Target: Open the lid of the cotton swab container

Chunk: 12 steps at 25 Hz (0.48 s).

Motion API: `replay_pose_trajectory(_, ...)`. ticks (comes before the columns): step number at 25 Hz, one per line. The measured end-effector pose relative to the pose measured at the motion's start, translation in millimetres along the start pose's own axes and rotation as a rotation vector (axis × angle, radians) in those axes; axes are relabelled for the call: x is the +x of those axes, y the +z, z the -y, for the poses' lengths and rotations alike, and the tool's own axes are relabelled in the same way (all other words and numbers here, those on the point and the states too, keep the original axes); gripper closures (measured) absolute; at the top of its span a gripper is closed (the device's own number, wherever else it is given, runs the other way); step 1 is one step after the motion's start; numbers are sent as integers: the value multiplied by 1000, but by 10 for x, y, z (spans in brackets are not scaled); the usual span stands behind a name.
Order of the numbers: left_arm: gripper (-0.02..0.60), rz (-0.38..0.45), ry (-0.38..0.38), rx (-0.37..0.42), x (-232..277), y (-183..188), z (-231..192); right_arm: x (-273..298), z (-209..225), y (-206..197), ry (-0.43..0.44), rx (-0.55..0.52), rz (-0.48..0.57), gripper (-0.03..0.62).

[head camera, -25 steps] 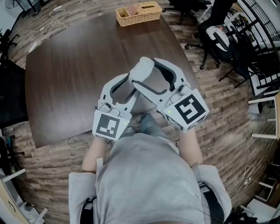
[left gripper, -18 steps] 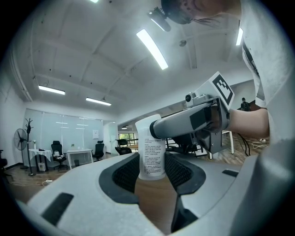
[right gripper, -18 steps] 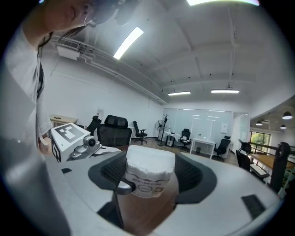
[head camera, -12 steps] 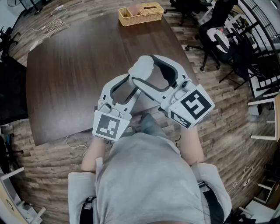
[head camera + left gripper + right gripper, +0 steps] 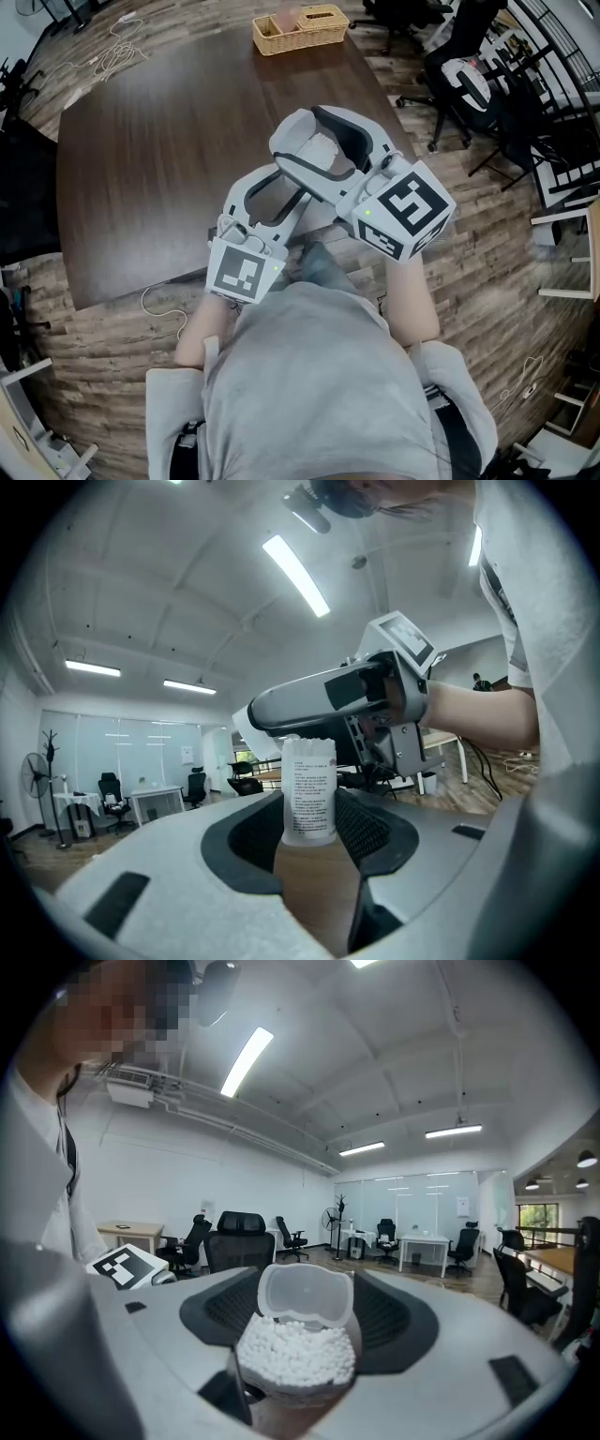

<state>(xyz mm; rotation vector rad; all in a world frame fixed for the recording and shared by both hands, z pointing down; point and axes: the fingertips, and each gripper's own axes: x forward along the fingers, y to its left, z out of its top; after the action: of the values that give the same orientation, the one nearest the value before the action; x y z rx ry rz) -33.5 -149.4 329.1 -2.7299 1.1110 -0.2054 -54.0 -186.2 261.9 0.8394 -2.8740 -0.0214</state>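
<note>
Far left in the head view, loose pale cords (image 5: 112, 52) lie on the plank floor (image 5: 487, 244) past a corner of the single dark brown table (image 5: 150, 159). One thin white cable (image 5: 155, 305) loops on the floor just off the table's near edge.

There are two grippers over that near edge, in front of the person's grey top (image 5: 309, 384). Each carries one marker cube (image 5: 242, 272).

The left gripper (image 5: 311, 832) has its jaws closed on the body of the one cotton swab container (image 5: 309, 794). The container stands upright between the pads with its printed label facing the camera.

From above, the right gripper (image 5: 307, 1314) crosses over the left gripper's jaws and hides the container from the head view. In the left gripper view it lies across just above the container's top.

The lid (image 5: 305, 1299) is open and stands upright at the back of the rim. The right gripper's jaws are closed on it, with a pad at each edge. The container is packed with white cotton swabs (image 5: 295, 1354), too many to count.

At the table's far edge, well apart from the grippers, sits one woven basket (image 5: 267, 42). It holds a pinkish thing (image 5: 281, 21) and a woven box (image 5: 319, 16); I cannot tell more.

At the right, at least two black office chairs (image 5: 469, 56) stand on the floor beside the table.
</note>
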Motion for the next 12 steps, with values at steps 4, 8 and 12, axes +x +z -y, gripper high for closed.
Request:
replay_pose_trajectory(4,411,8,11,-82,-21,-32,-60,-39,-2,31,2,15,39,307)
replay_pose_trajectory(8,411,22,52,-166,-84,-56,-192,-138,-26,69,3,52,92,307)
replay_pose_trajectory(12,411,38,104,-189,-177,-33,-366,-267,-27,43,-13,66,122,309)
